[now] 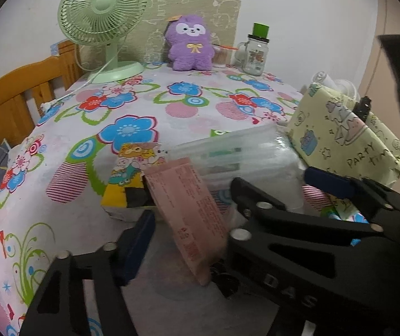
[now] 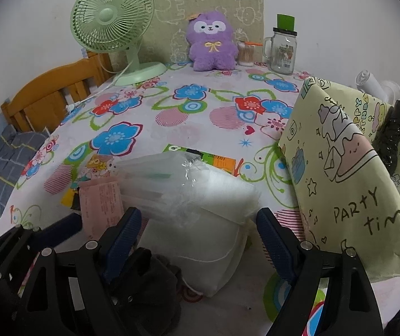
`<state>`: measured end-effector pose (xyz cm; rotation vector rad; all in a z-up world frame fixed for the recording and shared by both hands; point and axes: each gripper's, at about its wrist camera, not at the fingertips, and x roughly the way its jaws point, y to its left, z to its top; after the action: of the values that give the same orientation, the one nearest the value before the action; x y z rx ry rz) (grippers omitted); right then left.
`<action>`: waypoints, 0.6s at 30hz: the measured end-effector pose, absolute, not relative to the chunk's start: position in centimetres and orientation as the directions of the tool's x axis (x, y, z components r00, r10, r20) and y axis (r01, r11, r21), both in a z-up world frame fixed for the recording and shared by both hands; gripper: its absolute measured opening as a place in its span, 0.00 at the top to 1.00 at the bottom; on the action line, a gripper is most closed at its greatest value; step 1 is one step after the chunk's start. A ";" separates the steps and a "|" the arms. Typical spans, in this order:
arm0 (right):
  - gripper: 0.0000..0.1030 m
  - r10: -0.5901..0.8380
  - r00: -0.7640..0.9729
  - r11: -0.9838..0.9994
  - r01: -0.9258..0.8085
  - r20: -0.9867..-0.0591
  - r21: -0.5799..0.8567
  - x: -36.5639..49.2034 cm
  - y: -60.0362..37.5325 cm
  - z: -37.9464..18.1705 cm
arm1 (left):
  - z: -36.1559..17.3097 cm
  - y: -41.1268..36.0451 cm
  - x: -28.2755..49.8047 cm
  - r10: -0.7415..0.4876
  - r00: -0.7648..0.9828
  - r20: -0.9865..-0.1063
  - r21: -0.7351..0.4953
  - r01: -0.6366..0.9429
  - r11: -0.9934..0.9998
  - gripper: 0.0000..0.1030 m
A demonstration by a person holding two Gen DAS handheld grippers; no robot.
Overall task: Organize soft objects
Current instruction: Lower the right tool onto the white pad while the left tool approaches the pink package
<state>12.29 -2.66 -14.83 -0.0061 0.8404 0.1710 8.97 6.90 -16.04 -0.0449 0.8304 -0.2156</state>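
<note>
— So, where's the clear plastic pack (image 2: 200, 207)?
— Between my right gripper (image 2: 197, 240) fingers, which stand apart, near the tabletop's front edge. My left gripper (image 1: 183, 240) gapes around the pink packet (image 1: 191, 218)

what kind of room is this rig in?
Most likely a bedroom at home. A wooden bed frame with grey checked bedding stands beside the table, which wears a floral tablecloth and carries a green desk fan and a purple plush toy.
</note>
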 end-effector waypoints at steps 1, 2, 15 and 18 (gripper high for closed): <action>0.16 0.155 0.650 0.985 -0.155 -0.744 0.069 12.4 -2.7 -14.9 | -16.0 6.9 9.0 -0.210 0.653 -0.727 -0.124 0.176 0.977 0.35; 0.16 0.152 0.650 0.986 -0.153 -0.745 0.068 12.5 -2.7 -15.0 | -16.0 6.9 9.0 -0.214 0.653 -0.727 -0.126 0.179 0.976 0.36; 0.15 0.160 0.656 0.985 -0.161 -0.737 0.071 12.6 -2.5 -15.1 | -15.7 6.9 8.5 -0.242 0.651 -0.719 -0.125 0.222 0.967 0.51; 0.15 0.159 0.656 0.984 -0.166 -0.738 0.065 12.5 -2.3 -15.1 | -15.7 7.2 8.3 -0.246 0.649 -0.720 -0.124 0.228 0.966 0.51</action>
<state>12.54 -2.33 -15.09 -0.0085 0.8353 0.1839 8.29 7.22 -15.65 -0.0225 0.8214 -0.2691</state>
